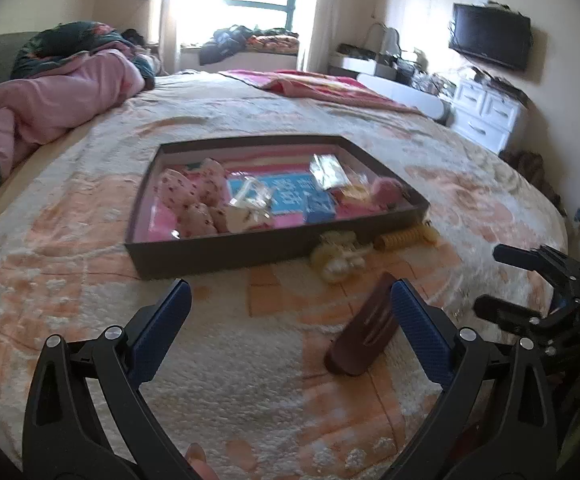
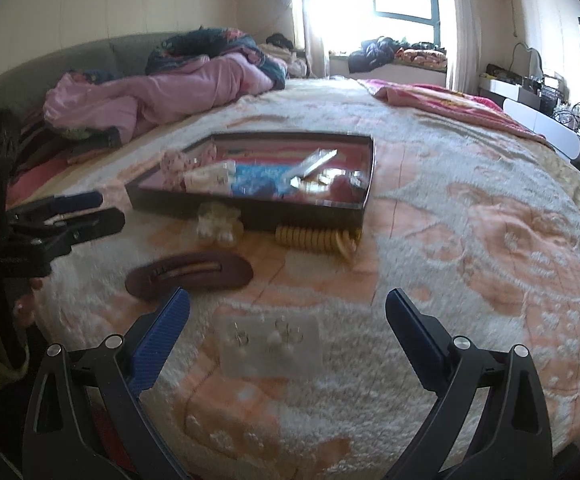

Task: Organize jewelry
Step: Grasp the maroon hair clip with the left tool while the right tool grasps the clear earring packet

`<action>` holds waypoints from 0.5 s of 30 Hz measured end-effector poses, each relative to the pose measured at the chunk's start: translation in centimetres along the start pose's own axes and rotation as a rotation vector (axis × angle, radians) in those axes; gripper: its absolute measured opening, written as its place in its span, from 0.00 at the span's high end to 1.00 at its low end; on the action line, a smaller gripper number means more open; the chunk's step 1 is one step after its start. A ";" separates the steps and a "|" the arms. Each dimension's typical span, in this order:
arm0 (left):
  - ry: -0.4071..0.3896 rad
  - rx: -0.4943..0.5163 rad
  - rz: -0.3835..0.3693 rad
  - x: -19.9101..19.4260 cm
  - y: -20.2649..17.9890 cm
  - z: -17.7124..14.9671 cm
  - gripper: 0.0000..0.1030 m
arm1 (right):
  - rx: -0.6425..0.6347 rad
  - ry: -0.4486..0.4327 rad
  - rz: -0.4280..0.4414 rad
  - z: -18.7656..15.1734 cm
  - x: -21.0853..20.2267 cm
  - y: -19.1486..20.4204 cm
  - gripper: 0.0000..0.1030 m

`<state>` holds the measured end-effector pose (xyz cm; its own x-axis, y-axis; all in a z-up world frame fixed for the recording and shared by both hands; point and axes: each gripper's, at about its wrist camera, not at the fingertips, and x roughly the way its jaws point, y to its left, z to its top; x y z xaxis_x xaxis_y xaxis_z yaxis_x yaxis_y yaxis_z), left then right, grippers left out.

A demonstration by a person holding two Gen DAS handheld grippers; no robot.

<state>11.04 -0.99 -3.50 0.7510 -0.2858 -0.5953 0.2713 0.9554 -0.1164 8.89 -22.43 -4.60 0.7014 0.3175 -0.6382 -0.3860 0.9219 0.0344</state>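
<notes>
A dark shallow box (image 1: 225, 250) (image 2: 249, 216) on the bed holds pink pouches, a blue card and small packets. In front of it lie a cream pearl hair claw (image 1: 340, 254) (image 2: 217, 222), a yellow spiral hair tie (image 1: 404, 237) (image 2: 316, 240) and a brown oval hair clip (image 1: 364, 330) (image 2: 189, 274). A clear card of pearl earrings (image 2: 269, 342) lies between my right gripper's fingers. My left gripper (image 1: 290, 300) is open, its right finger beside the brown clip. My right gripper (image 2: 287, 312) is open and empty.
The bed has a cream and orange blanket (image 1: 249, 380). A pink quilt (image 1: 49, 100) is piled at the far left and a red blanket (image 1: 322, 84) at the far end. A white dresser (image 1: 486, 116) and TV (image 1: 490, 40) stand right.
</notes>
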 end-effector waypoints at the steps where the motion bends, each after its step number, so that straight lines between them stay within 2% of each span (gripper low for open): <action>1: 0.007 0.008 -0.005 0.2 -0.2 -0.1 0.12 | -0.006 0.010 -0.004 -0.2 0.3 0.0 0.07; 3: 0.029 0.027 -0.012 0.7 -0.6 -0.5 0.19 | -0.014 0.022 -0.011 -0.5 0.8 -0.1 0.07; 6: 0.063 0.042 -0.032 1.5 -1.1 -0.9 0.25 | -0.011 0.040 -0.008 -0.9 1.4 -0.2 0.07; 13: 0.108 0.094 -0.074 2.7 -2.6 -1.8 0.27 | -0.054 0.066 -0.010 -1.7 2.6 0.2 0.09; 15: 0.121 0.111 -0.079 3.1 -3.0 -1.9 0.33 | -0.080 0.074 -0.018 -1.9 2.9 0.4 0.21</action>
<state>11.40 -4.61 -6.56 0.6486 -0.3424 -0.6798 0.3962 0.9145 -0.0826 9.63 -21.58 -7.90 0.6638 0.2810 -0.6931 -0.4224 0.9057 -0.0373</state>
